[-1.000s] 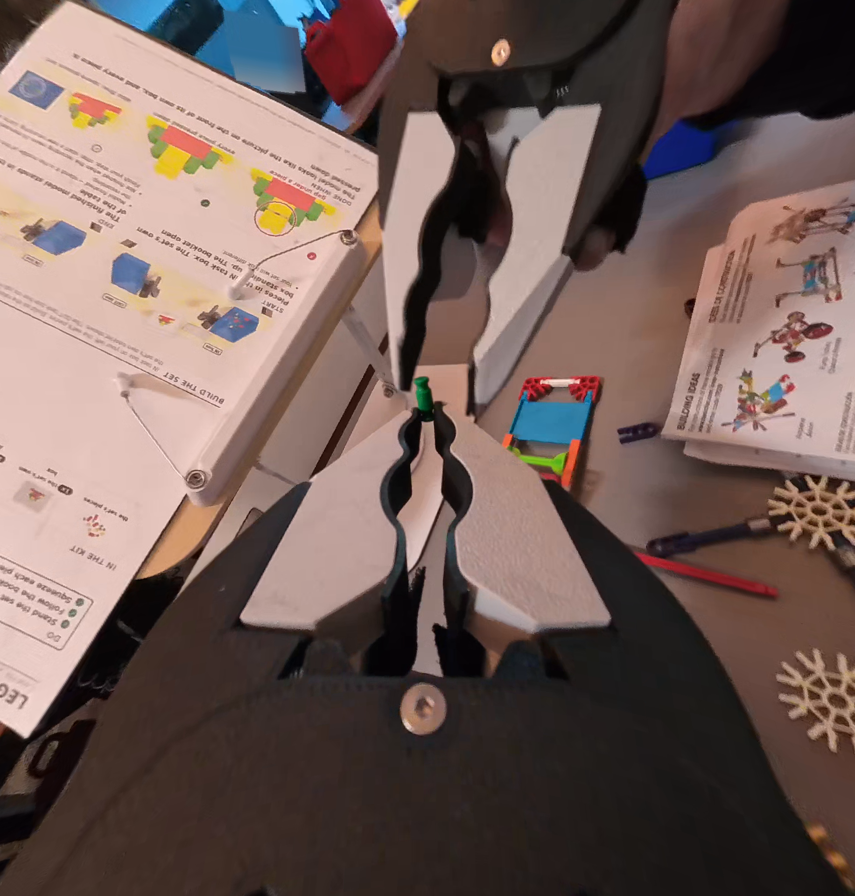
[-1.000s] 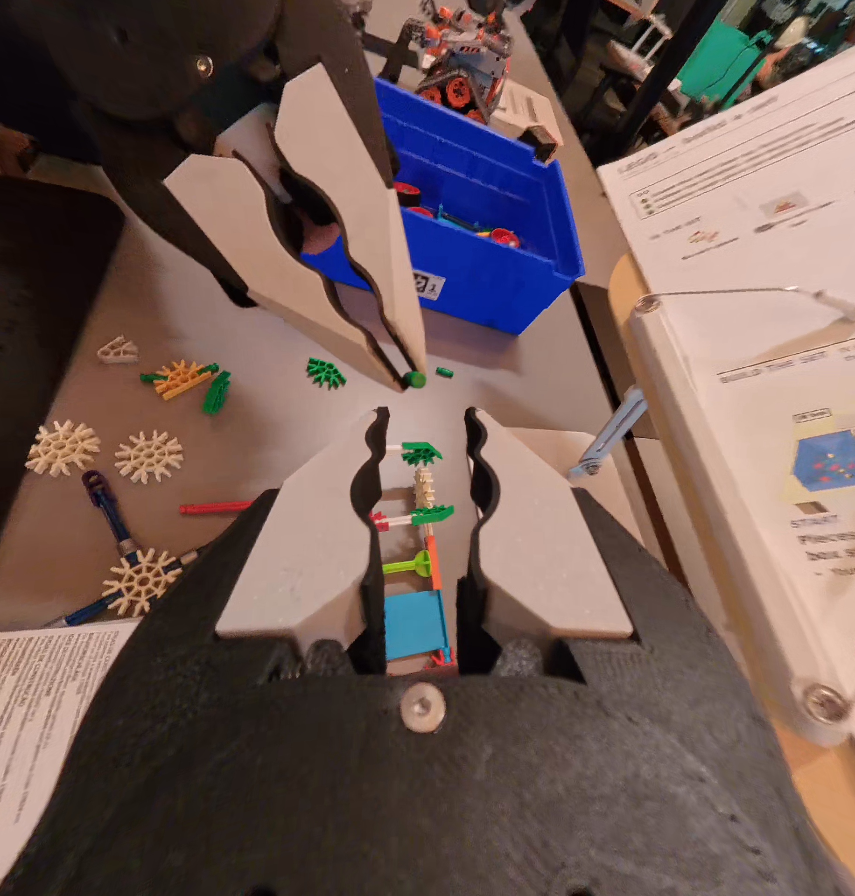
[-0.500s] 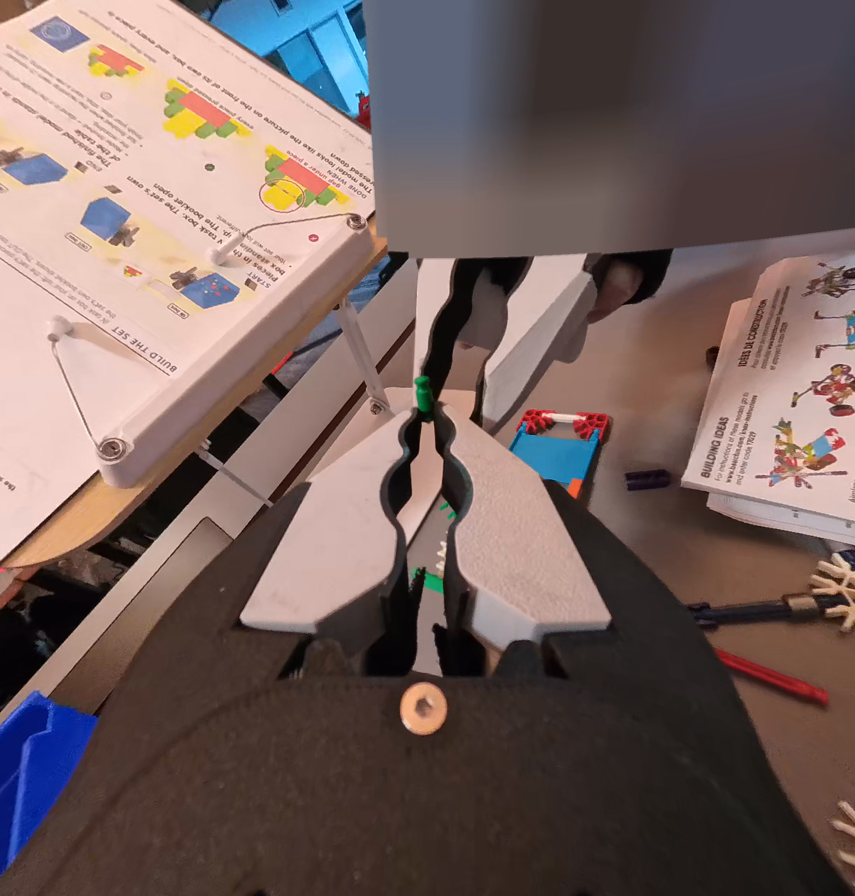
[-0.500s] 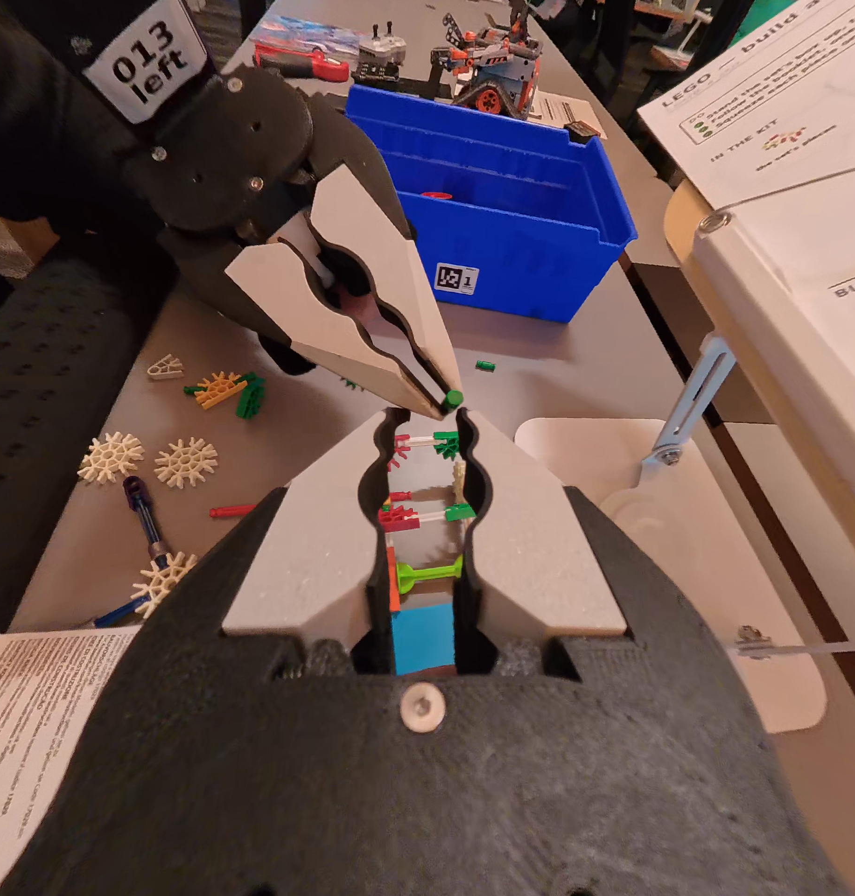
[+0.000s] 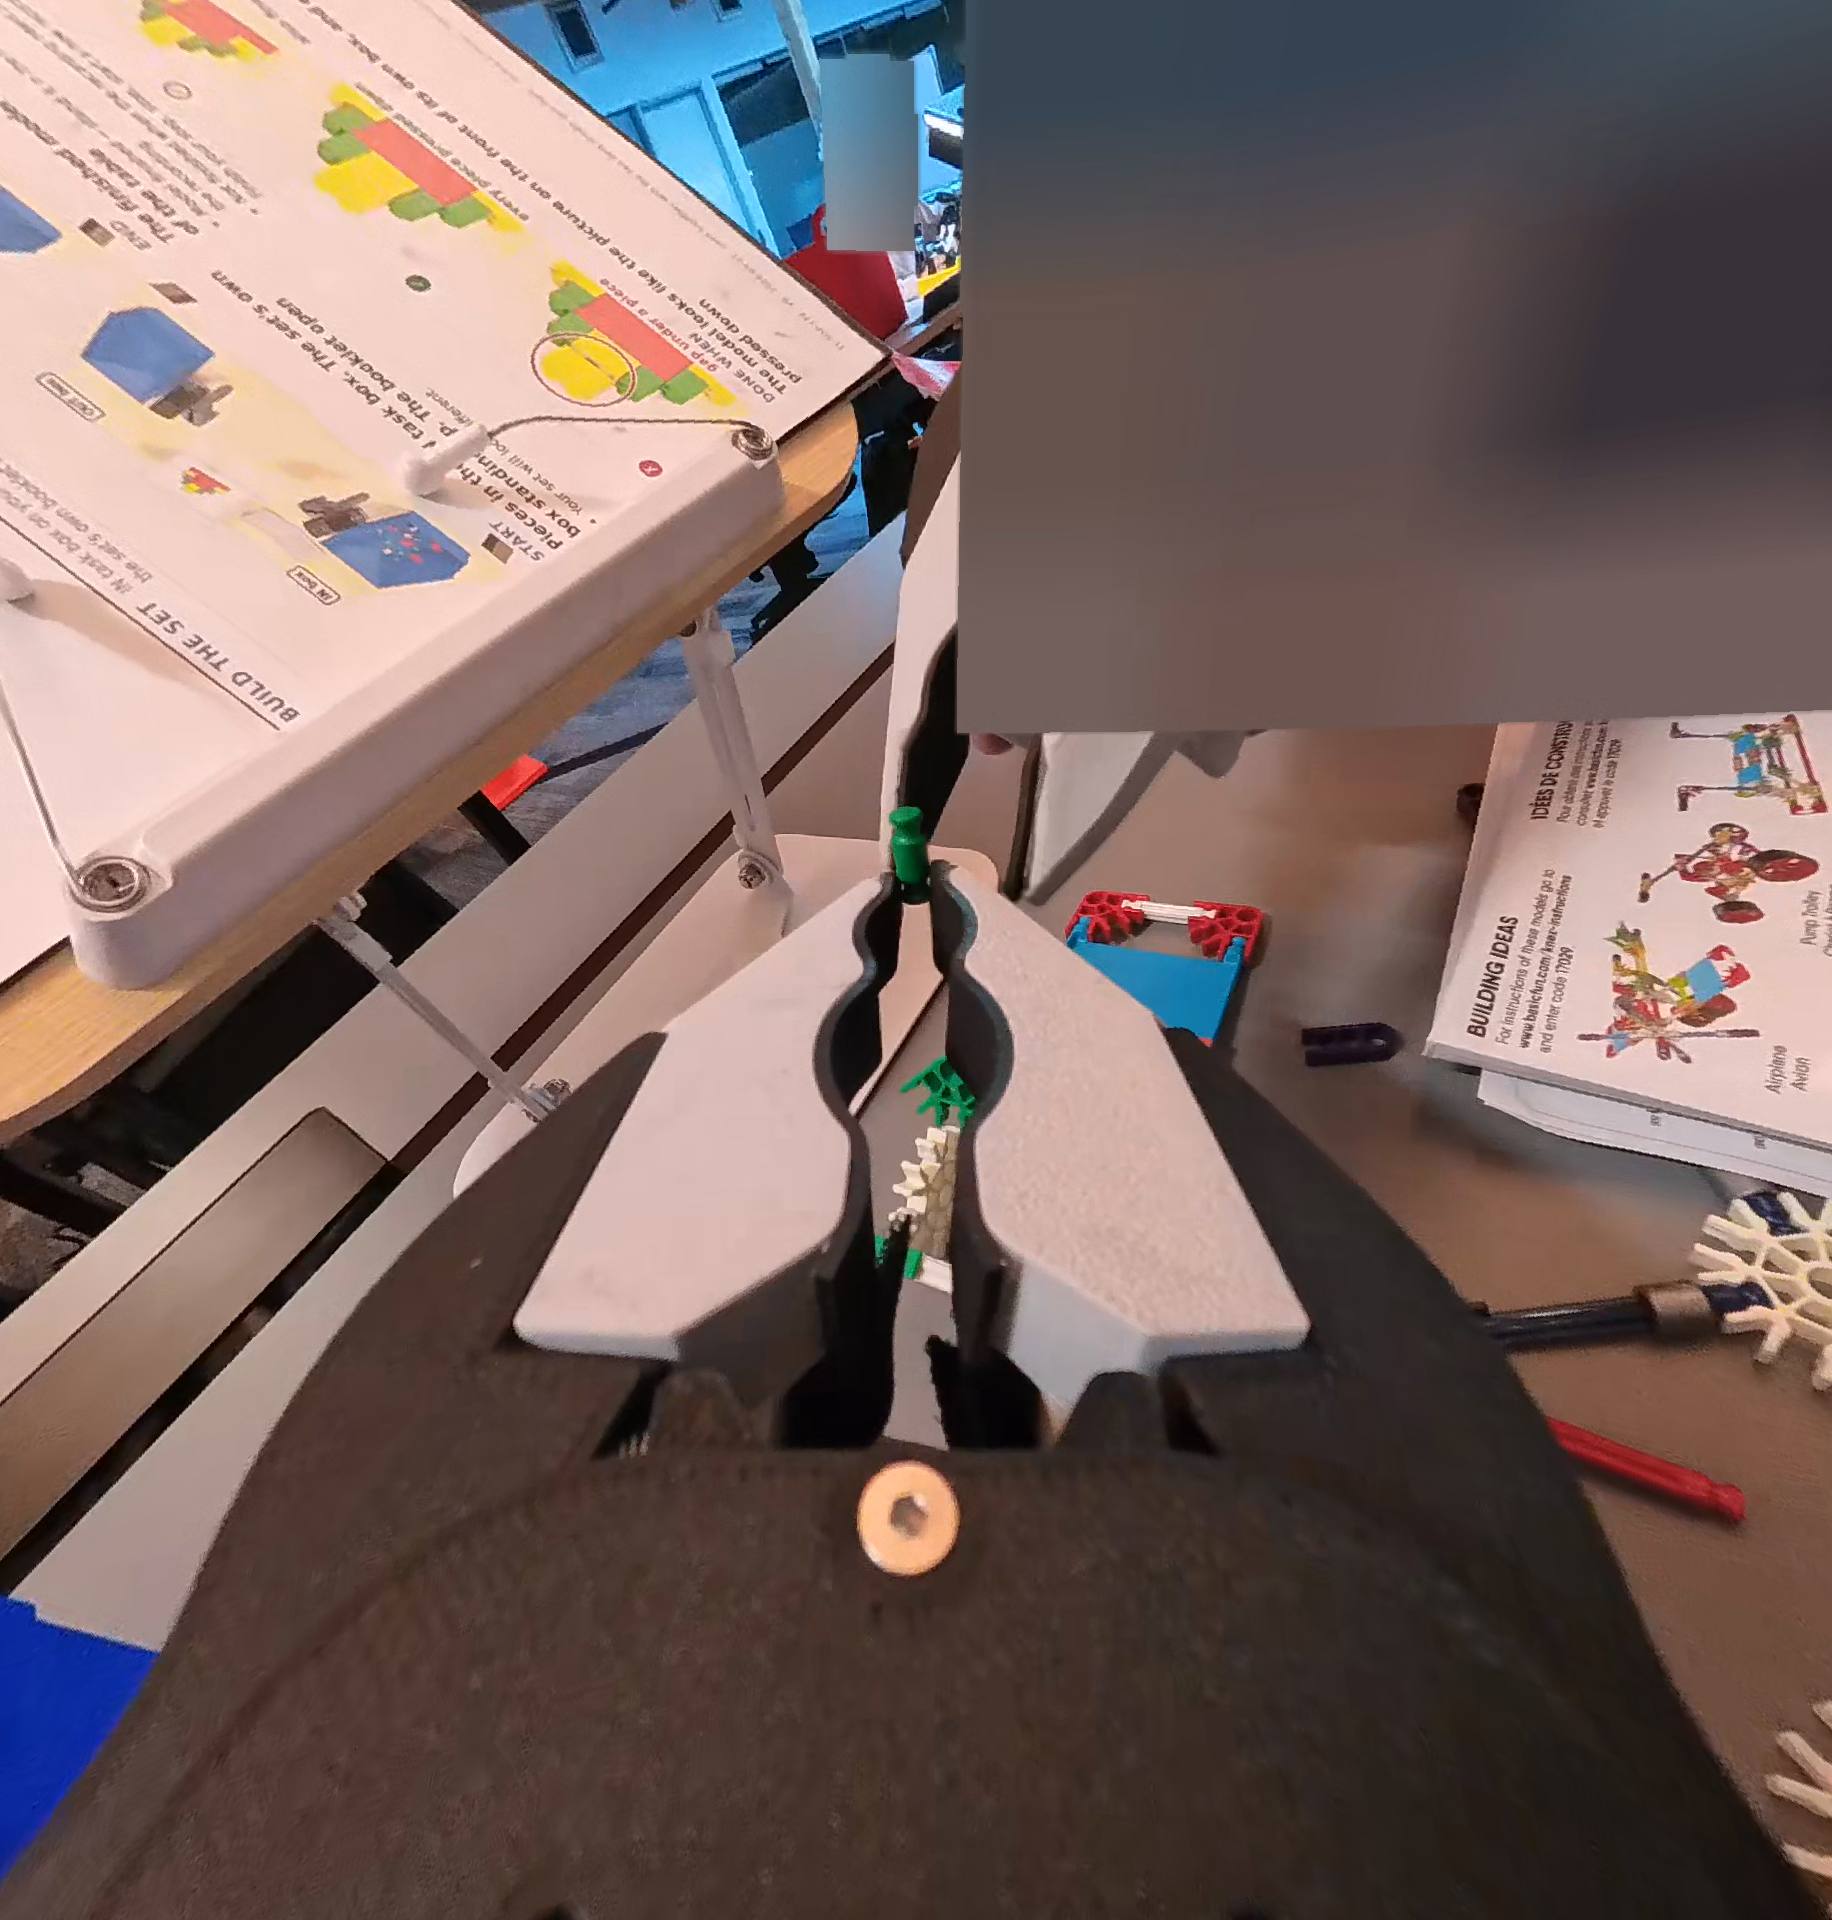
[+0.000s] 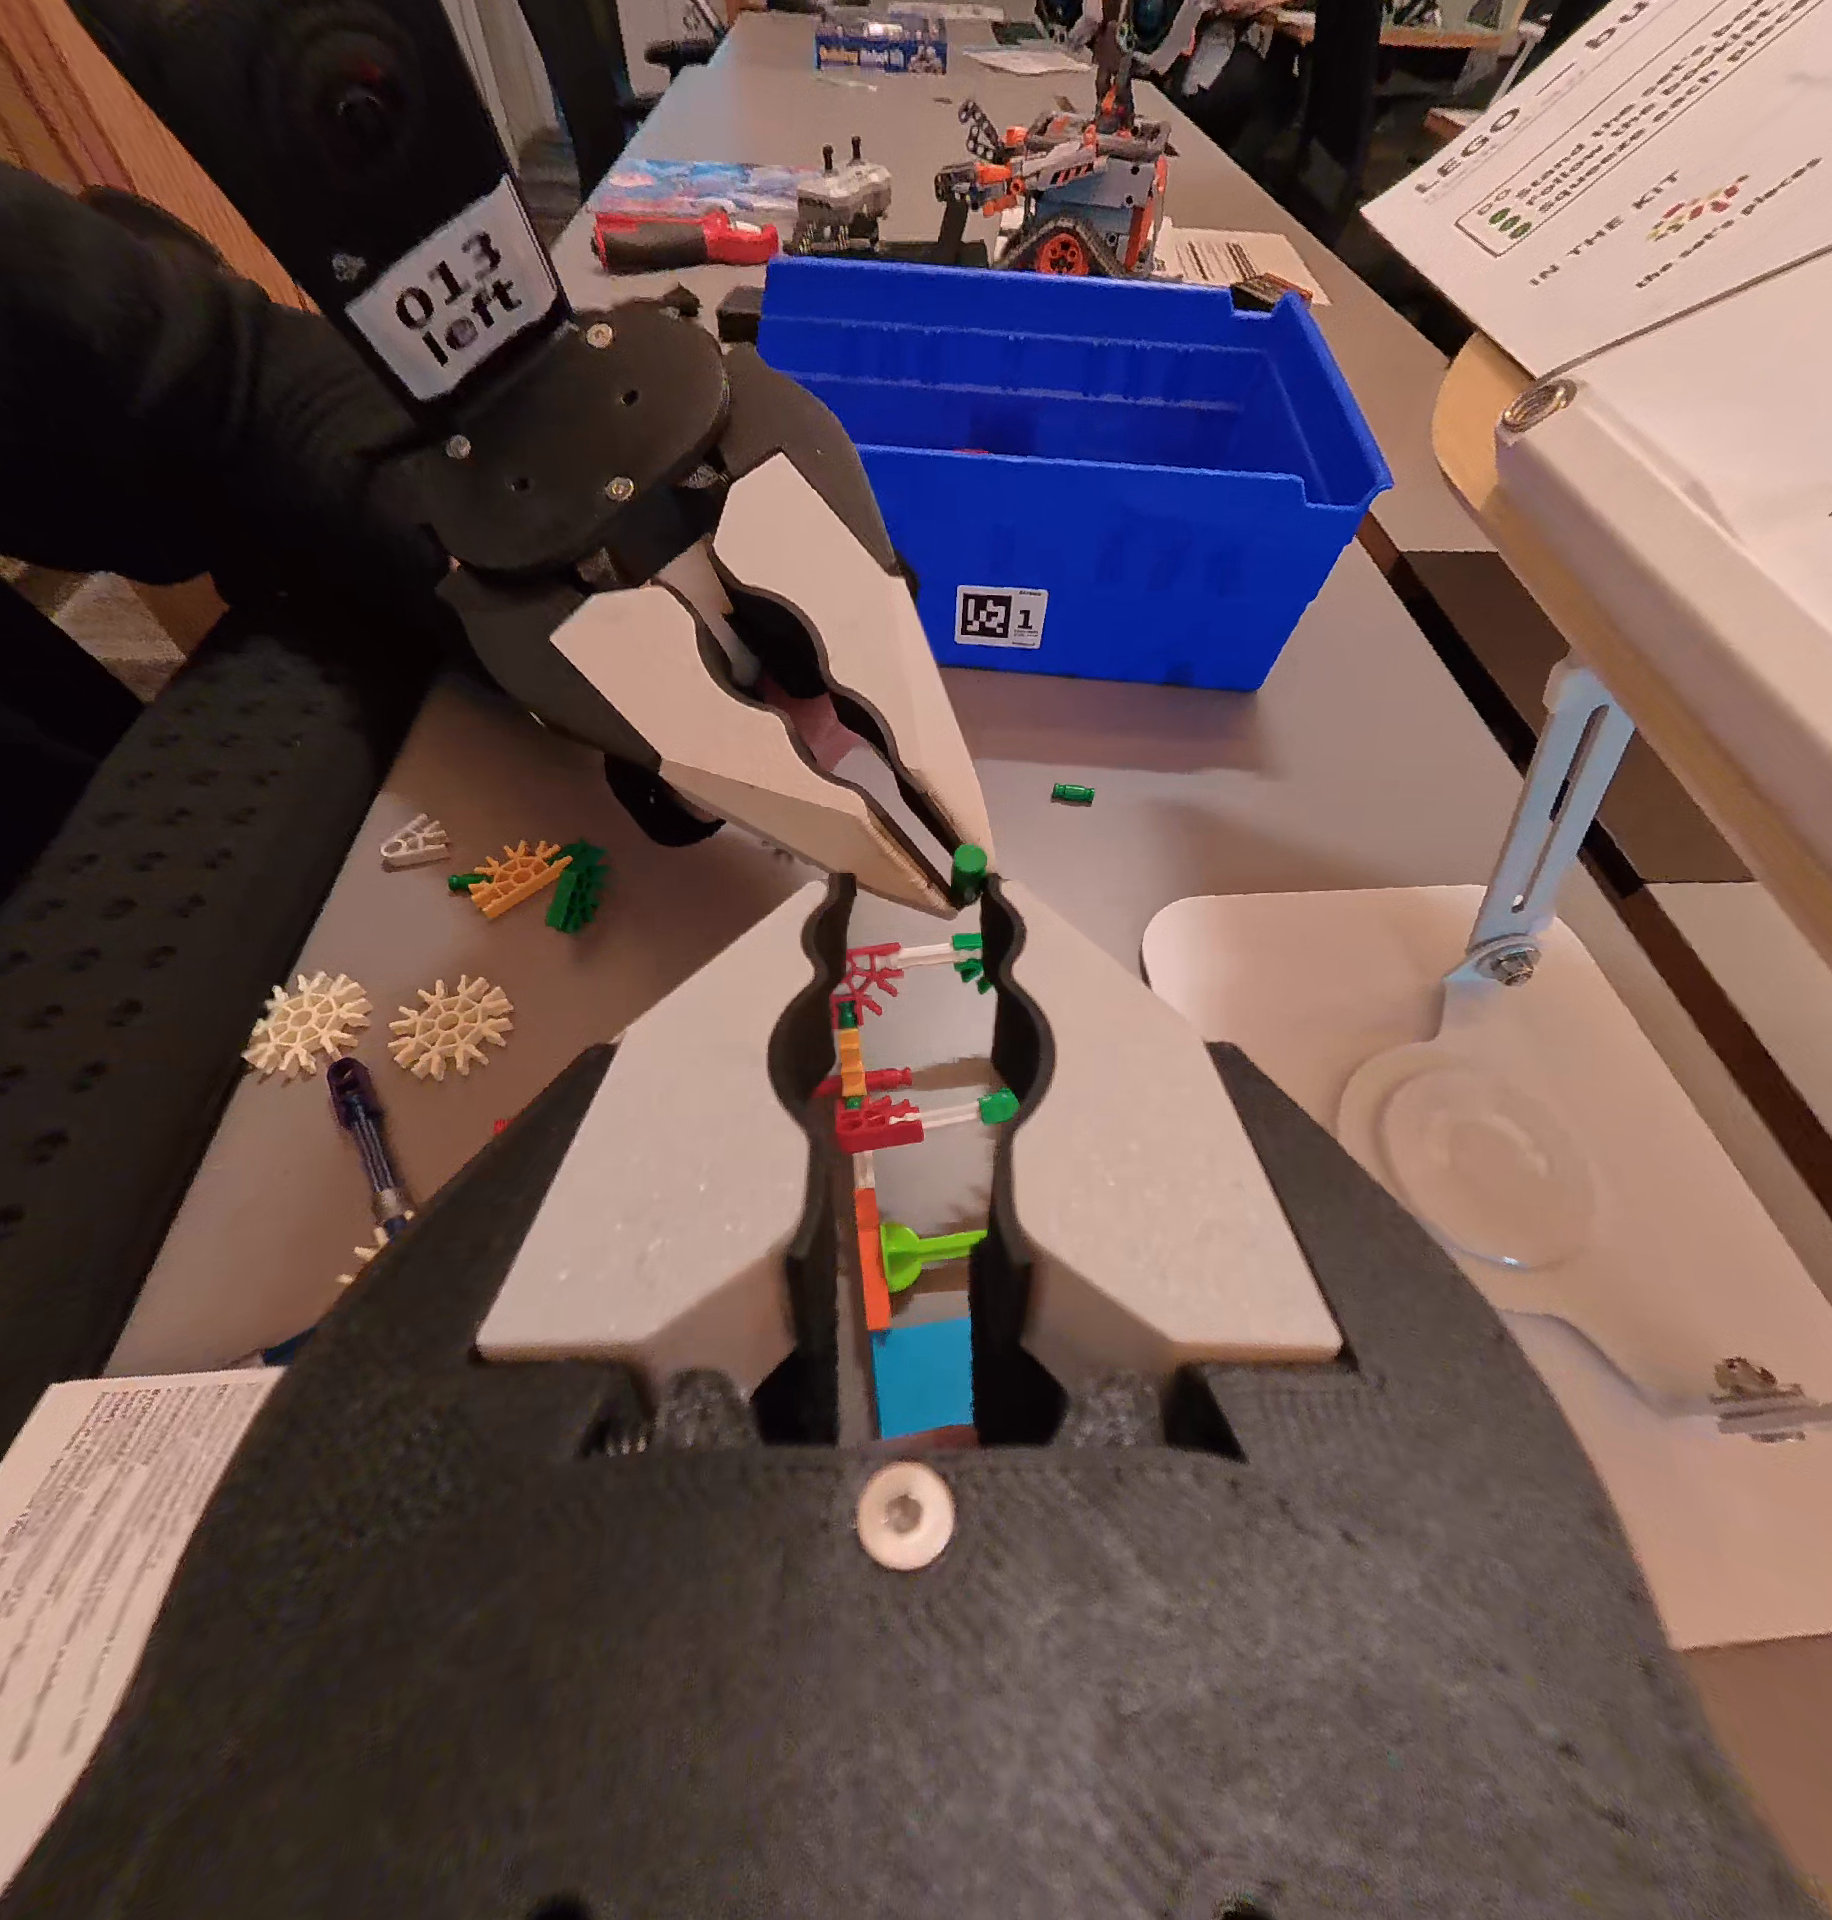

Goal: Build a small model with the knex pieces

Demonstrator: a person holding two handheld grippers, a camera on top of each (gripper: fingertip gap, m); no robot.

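Peg (image 5: 907, 844), green: we keep it pinched in our left gripper (image 5: 914, 894), now touching our right gripper (image 6: 917, 904), whose jaws have narrowed around the model (image 6: 896, 1122) above the desk (image 6: 1151, 821).

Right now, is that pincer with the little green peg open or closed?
Closed. The left gripper has its fingertips pinched on the green peg, whose knobbed end pokes out past them; the right wrist view shows the same.
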